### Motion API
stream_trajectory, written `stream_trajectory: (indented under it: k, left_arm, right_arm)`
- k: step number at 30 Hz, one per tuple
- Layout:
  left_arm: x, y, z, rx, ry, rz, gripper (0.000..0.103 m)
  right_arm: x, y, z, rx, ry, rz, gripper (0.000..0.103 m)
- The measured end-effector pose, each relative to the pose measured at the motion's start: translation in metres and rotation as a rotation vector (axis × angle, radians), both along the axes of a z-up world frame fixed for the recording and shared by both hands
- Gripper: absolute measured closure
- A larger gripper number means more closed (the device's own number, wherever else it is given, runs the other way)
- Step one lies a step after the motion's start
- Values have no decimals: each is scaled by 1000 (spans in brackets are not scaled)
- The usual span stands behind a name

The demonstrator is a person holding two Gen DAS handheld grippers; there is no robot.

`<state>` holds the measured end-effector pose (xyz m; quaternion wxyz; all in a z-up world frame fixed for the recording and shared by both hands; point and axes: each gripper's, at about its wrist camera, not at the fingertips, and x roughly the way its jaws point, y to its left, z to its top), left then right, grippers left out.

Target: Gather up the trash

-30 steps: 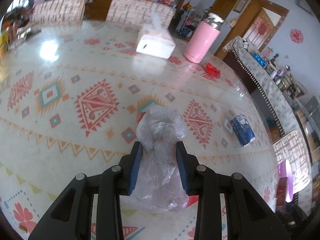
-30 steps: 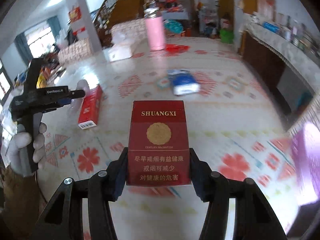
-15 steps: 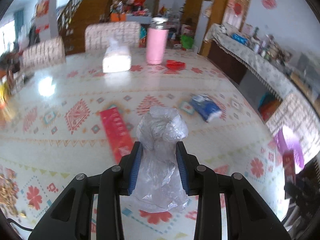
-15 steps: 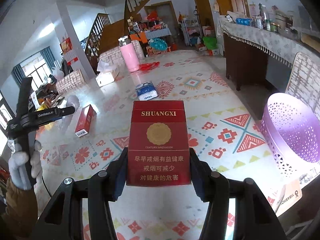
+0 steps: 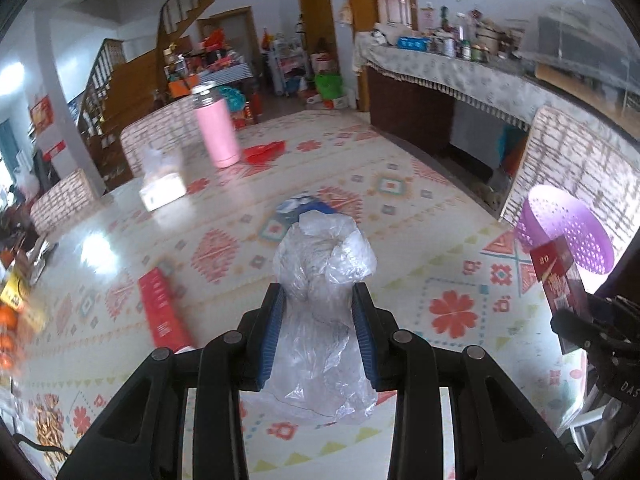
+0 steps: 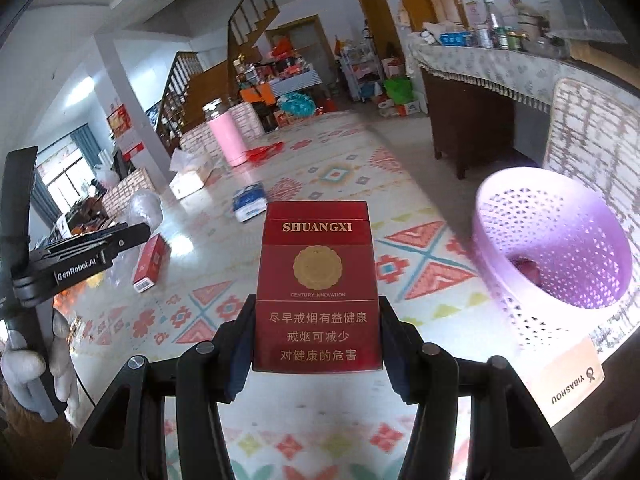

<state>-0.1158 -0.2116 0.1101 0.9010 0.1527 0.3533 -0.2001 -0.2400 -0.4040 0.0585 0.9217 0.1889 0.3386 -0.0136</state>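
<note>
My left gripper [image 5: 319, 304] is shut on a crumpled clear plastic bag [image 5: 324, 264] and holds it above the patterned table [image 5: 400, 208]. My right gripper [image 6: 317, 312] is shut on a red cigarette pack [image 6: 317, 280] held upright. The pack also shows at the right edge of the left wrist view [image 5: 558, 280]. A purple perforated basket [image 6: 560, 256] stands past the table's right edge; it also shows in the left wrist view [image 5: 568, 232]. My left gripper with the bag shows at the left of the right wrist view [image 6: 136, 216].
On the table lie a long red box [image 5: 162, 308], a blue packet [image 6: 249, 202], a white tissue box [image 5: 162, 188], a pink bottle [image 5: 216, 128] and a red wrapper [image 5: 264, 152]. A chair back [image 5: 568, 168] and a covered sideboard [image 5: 460, 68] stand at the right.
Both grippers have swung to the right toward the table's right edge. The purple basket now appears larger and closer in both views. Both grips are unchanged.
</note>
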Motion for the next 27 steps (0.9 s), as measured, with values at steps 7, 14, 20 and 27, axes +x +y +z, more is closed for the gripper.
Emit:
stream_trajectory:
  k: [7, 14, 20, 27]
  left_arm:
    - [-4, -42, -7, 45, 2, -37, 70]
    - [-7, -80, -16, 81, 10, -81, 70]
    - [-8, -113, -24, 102, 25, -126, 70]
    - [-9, -159, -25, 96, 68, -208, 70]
  right_arm:
    - [-11, -38, -6, 30, -3, -61, 43]
    - [-22, -76, -11, 55, -6, -114, 43]
    - [-27, -102, -16, 66, -3, -154, 43]
    - [-35, -135, -21, 81, -2, -214, 43]
